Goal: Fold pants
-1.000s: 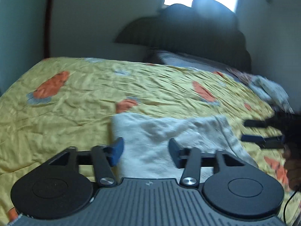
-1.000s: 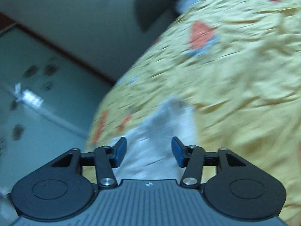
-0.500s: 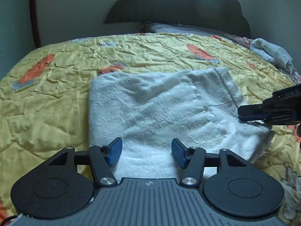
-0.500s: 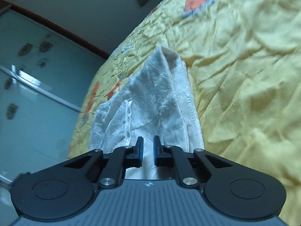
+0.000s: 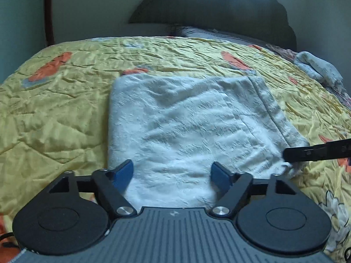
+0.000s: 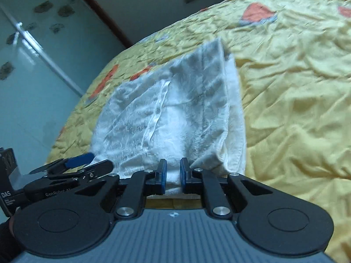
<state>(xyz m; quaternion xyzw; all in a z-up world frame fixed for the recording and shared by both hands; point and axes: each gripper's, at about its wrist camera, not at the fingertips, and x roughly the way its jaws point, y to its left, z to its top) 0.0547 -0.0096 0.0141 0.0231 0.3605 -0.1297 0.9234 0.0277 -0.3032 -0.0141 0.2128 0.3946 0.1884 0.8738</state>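
Note:
White fleecy pants lie folded into a rough square on the yellow bedspread. My left gripper hovers low over their near edge, its jaws opening. The cloth lies beneath the gap and the blue pads do not press on it. My right gripper is shut on the pants at their near right corner, with white cloth pinched between its pads. In the left wrist view the right gripper comes in from the right at that corner. The left gripper shows at the lower left of the right wrist view.
A dark headboard and a grey pillow stand at the far end of the bed. A pale blue bundle of cloth lies at the far right. A frosted glass panel stands beyond the bed's left side.
The right gripper went from open to shut on the pants' corner and rolled. The left gripper sank toward the near edge of the pants, and its jaws stand wider than half a second ago.

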